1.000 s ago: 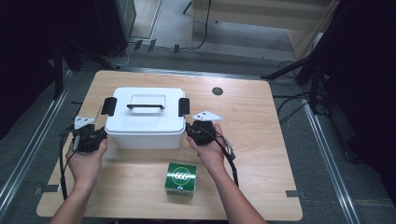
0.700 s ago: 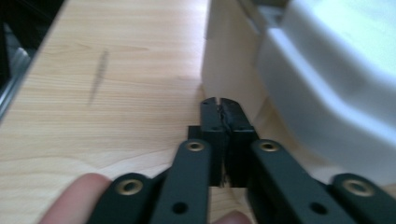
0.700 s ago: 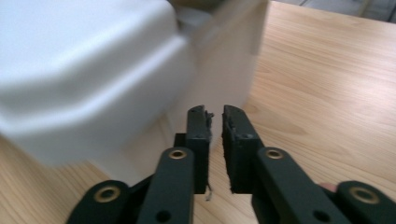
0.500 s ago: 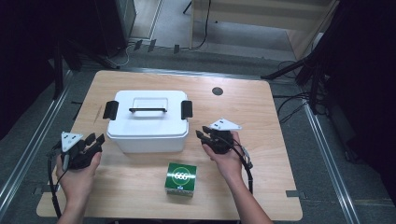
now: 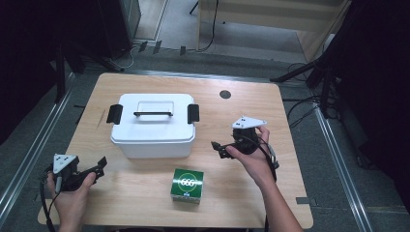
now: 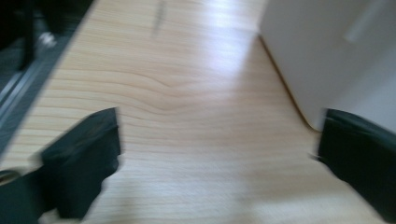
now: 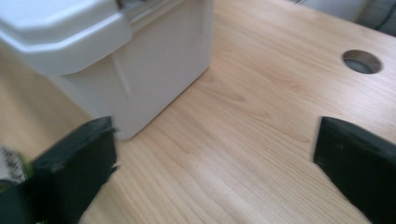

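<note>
Across the whole middle of the room sits the pale wooden surface, rounded at its corners, ringed by grey floor with metal rails running down either side and dark equipment crowding the right. Biggest thing on it is the white lidded box, standing square on the left-centre with a black handle on top and a black clasp at each end, and it's on its own now, nothing touching it. There's bare wood all round: a wide strip to the right out to the edge, broken only by a small round cable hole near the far side, and a narrower strip on the left. Just in front of the box, near the front edge, sits a small green carton. The right tongs hover off the box's right end, well apart from it, their jaws having just been opening and now spread wide with nothing between them; the right gripper view has the box's corner and plain wood in the gap. The left tongs are low by the front-left corner, clear of the box, their jaws also just opened and spread, only wood grain between them.
</note>
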The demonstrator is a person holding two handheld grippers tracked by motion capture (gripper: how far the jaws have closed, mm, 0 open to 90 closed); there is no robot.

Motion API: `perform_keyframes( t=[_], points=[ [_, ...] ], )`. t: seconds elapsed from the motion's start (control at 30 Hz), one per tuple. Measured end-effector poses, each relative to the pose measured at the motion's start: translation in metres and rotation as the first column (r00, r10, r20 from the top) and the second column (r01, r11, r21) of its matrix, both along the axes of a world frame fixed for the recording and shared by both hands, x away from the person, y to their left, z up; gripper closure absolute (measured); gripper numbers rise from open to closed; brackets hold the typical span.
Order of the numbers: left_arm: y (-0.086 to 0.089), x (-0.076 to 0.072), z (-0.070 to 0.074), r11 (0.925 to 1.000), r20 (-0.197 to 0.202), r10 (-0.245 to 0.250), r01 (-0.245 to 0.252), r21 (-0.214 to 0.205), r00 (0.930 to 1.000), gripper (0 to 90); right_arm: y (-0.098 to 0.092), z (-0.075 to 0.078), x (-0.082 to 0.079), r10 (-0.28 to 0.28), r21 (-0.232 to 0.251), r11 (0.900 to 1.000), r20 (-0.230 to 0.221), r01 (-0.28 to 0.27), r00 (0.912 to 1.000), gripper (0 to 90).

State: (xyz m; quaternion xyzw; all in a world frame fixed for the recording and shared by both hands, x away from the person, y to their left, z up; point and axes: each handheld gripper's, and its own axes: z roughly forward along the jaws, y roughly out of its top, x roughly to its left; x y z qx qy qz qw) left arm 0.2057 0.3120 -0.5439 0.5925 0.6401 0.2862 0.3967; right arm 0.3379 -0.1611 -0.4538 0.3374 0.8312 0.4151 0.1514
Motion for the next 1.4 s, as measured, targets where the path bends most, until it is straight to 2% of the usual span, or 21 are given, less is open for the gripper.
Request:
perform_keyframes(
  t=[0.13, 0.27, 0.33, 0.5, 0.53, 0.57, 0.6, 0.63, 0.73, 0.8, 0.83, 0.93, 0.97, 1.0, 1.03, 1.1, 1.17, 1.2, 1.27, 1.3, 1.4],
  points=[
    [-0.002, -0.001, -0.003, 0.9979, 0.013, -0.032, 0.031, 0.057, 0.9994, 0.0, 0.007, 0.023, 0.007, 0.073, -0.095, 0.9929, 0.006, -0.072, 0.9973, 0.0],
    [0.002, -0.001, -0.004, 0.9988, 0.005, -0.012, 0.012, 0.048, 0.9999, 0.0, 0.015, 0.046, 0.017, 0.156, -0.167, 0.974, 0.003, -0.153, 0.9878, 0.0],
    [0.004, -0.001, -0.005, 0.9991, 0.008, -0.002, 0.002, 0.042, 1.0, 0.0, 0.022, 0.056, 0.022, 0.205, -0.219, 0.9546, -0.011, -0.202, 0.9787, 0.0],
    [0.005, -0.003, -0.006, 0.9996, 0.039, 0.008, -0.009, 0.026, 0.9992, 0.0, 0.044, 0.077, 0.034, 0.322, -0.322, 0.8875, -0.08, -0.33, 0.9435, 0.0],
    [0.005, -0.003, -0.006, 0.9996, 0.041, 0.012, -0.013, 0.026, 0.9991, 0.0, 0.048, 0.08, 0.036, 0.331, -0.333, 0.8794, -0.085, -0.34, 0.9397, 0.0],
    [0.004, -0.003, -0.006, 0.9994, 0.043, 0.013, -0.014, 0.031, 0.999, 0.0, 0.052, 0.083, 0.038, 0.347, -0.347, 0.867, -0.093, -0.357, 0.9332, 0.0],
    [0.003, -0.004, -0.006, 0.9989, 0.057, 0.003, -0.005, 0.048, 0.9984, 0.0, 0.062, 0.091, 0.041, 0.372, -0.367, 0.8464, -0.109, -0.385, 0.9216, 0.0],
    [0.003, -0.004, -0.006, 0.9989, 0.057, 0.003, -0.005, 0.048, 0.9984, 0.0, 0.062, 0.091, 0.041, 0.372, -0.367, 0.8464, -0.109, -0.385, 0.9216, 0.0],
    [0.0, -0.003, -0.007, 0.9978, 0.065, 0.003, -0.007, 0.066, 0.9979, 0.0, 0.077, 0.1, 0.045, 0.42, -0.38, 0.8157, -0.129, -0.436, 0.8983, 2.4],
    [0.0, -0.003, -0.007, 0.9979, 0.063, 0.004, -0.008, 0.064, 0.998, 0.0, 0.087, 0.105, 0.047, 0.436, -0.391, 0.8011, -0.139, -0.454, 0.8893, 2.4],
    [0.0, -0.003, -0.007, 0.9982, 0.063, -0.001, -0.003, 0.06, 0.998, 0.0, 0.096, 0.108, 0.05, 0.436, -0.393, 0.7979, -0.148, -0.457, 0.8877, 2.6],
    [0.001, -0.003, -0.007, 0.9989, 0.06, -0.004, 0.001, 0.047, 0.9982, 0.0, 0.106, 0.11, 0.052, 0.441, -0.388, 0.796, -0.154, -0.465, 0.8842, 4.7],
    [0.001, -0.003, -0.007, 0.9989, 0.059, -0.004, 0.001, 0.046, 0.9982, 0.0, 0.111, 0.111, 0.054, 0.447, -0.387, 0.7924, -0.158, -0.472, 0.8804, 6.9],
    [0.001, -0.003, -0.007, 0.9991, 0.06, -0.004, 0.001, 0.042, 0.9982, 0.0, 0.115, 0.111, 0.055, 0.452, -0.393, 0.7871, -0.156, -0.475, 0.8782, 9.3],
    [0.002, -0.003, -0.007, 0.9992, 0.059, -0.006, 0.003, 0.041, 0.9982, 0.0, 0.123, 0.111, 0.056, 0.463, -0.402, 0.7773, -0.155, -0.484, 0.8727, 12.2],
    [0.002, -0.004, -0.007, 0.9993, 0.059, -0.006, 0.003, 0.037, 0.9982, 0.0, 0.127, 0.11, 0.056, 0.465, -0.406, 0.7742, -0.157, -0.486, 0.8715, 12.3],
    [0.002, -0.004, -0.007, 0.9994, 0.061, -0.002, 0.0, 0.034, 0.9981, 0.0, 0.135, 0.11, 0.057, 0.482, -0.409, 0.7596, -0.168, -0.505, 0.8601, 12.6],
    [0.003, -0.003, -0.007, 0.9995, 0.062, -0.002, 0.0, 0.033, 0.9981, 0.0, 0.142, 0.109, 0.059, 0.49, -0.418, 0.7483, -0.175, -0.515, 0.8539, 14.3],
    [0.003, -0.003, -0.007, 0.9996, 0.061, -0.003, 0.001, 0.029, 0.9981, 0.0, 0.145, 0.11, 0.059, 0.487, -0.426, 0.7461, -0.175, -0.512, 0.8555, 17.4],
    [0.003, -0.003, -0.007, 0.9996, 0.06, -0.004, 0.002, 0.029, 0.9982, 0.0, 0.151, 0.11, 0.059, 0.485, -0.437, 0.7415, -0.175, -0.509, 0.8569, 19.8],
    [0.003, -0.003, -0.007, 0.9996, 0.061, -0.004, 0.002, 0.027, 0.9982, 0.0, 0.161, 0.112, 0.059, 0.501, -0.455, 0.7262, -0.164, -0.515, 0.85, 29.1]
  ],
)
